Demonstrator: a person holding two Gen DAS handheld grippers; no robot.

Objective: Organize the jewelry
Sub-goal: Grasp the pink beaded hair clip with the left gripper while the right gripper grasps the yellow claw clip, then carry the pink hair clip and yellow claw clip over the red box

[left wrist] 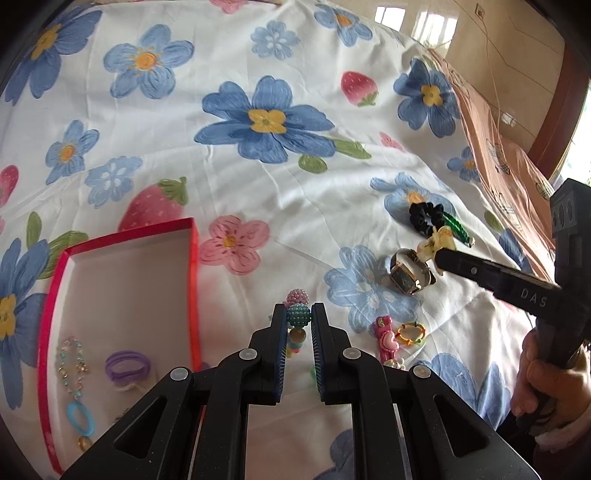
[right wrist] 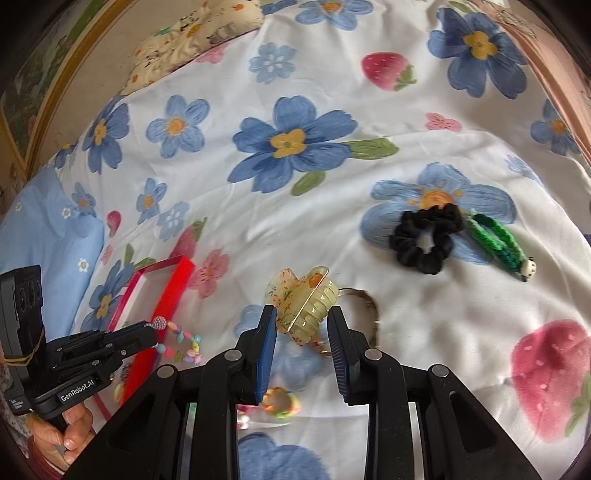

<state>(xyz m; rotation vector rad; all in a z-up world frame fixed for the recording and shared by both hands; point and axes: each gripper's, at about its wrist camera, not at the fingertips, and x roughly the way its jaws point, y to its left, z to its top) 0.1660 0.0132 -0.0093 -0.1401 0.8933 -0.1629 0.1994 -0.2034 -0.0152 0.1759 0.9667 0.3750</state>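
Jaws of left gripper [left wrist: 299, 318] pinch beaded bracelet [left wrist: 297, 317]; right gripper [right wrist: 303, 320] pinches hair claw [right wrist: 303, 304].

Beaded bracelet [left wrist: 298, 325] hangs pinched in one gripper — pale-yellow claw clip [right wrist: 303, 308] in another — red box [left wrist: 122, 314] open.

Floral bedsheet [left wrist: 280, 192] – bright window [left wrist: 436, 22], wooden frame.

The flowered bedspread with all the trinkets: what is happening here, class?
A person holds two grippers over it. The left gripper is shut on a colourful beaded bracelet; the right gripper is shut on a pale yellow hair claw. The red cardboard box already holds some pieces; a watch and black scrunchie remain outside.
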